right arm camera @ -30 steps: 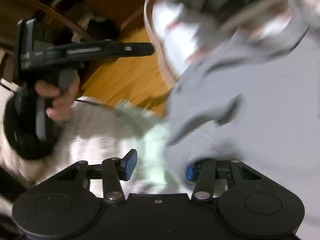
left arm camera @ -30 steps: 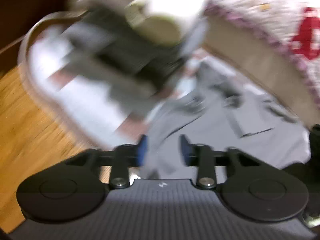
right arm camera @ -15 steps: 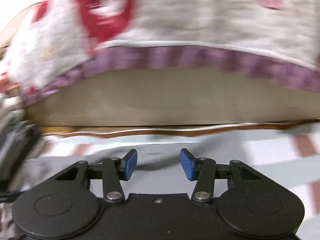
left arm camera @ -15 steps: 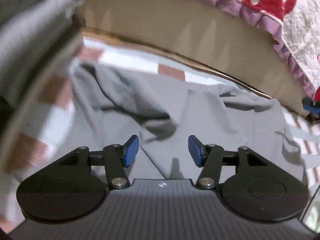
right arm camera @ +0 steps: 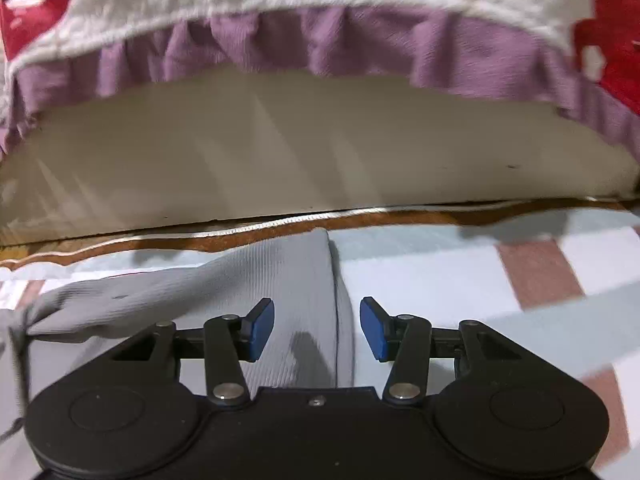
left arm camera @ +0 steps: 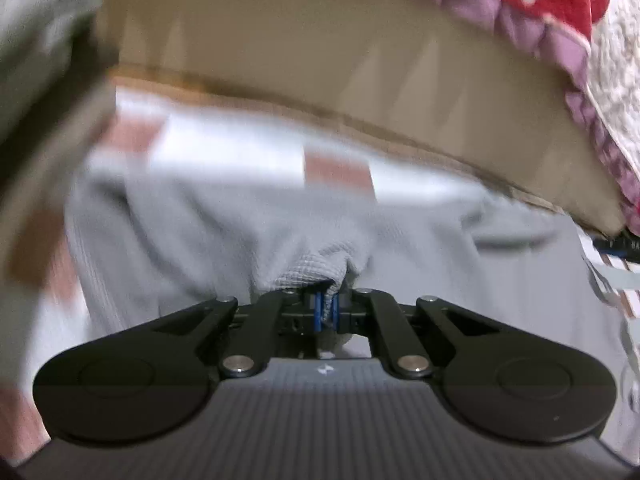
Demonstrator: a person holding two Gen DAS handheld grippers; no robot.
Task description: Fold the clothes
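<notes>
You are pinching a bunched edge of the grey garment (left arm camera: 312,264) in your left tongs (left arm camera: 327,312) while your right tongs (right arm camera: 317,329) are gaping wide over its far corner, below the bed's purple frill (right arm camera: 320,36), likely readying a two-point lift.

A: What does the matte black two-finger left gripper (left arm camera: 327,312) look like?

B: Two round black discs, angled link arms with silver pivot screws, thin blue pads (left arm camera: 318,312), a ribbed grey body bearing a small white mark.

A: And the matte black two-finger right gripper (right arm camera: 317,330)?

B: The same discs and silver screws, broader blue rectangular pads (right arm camera: 261,330), a plain black body with one small screw at its centre.
</notes>
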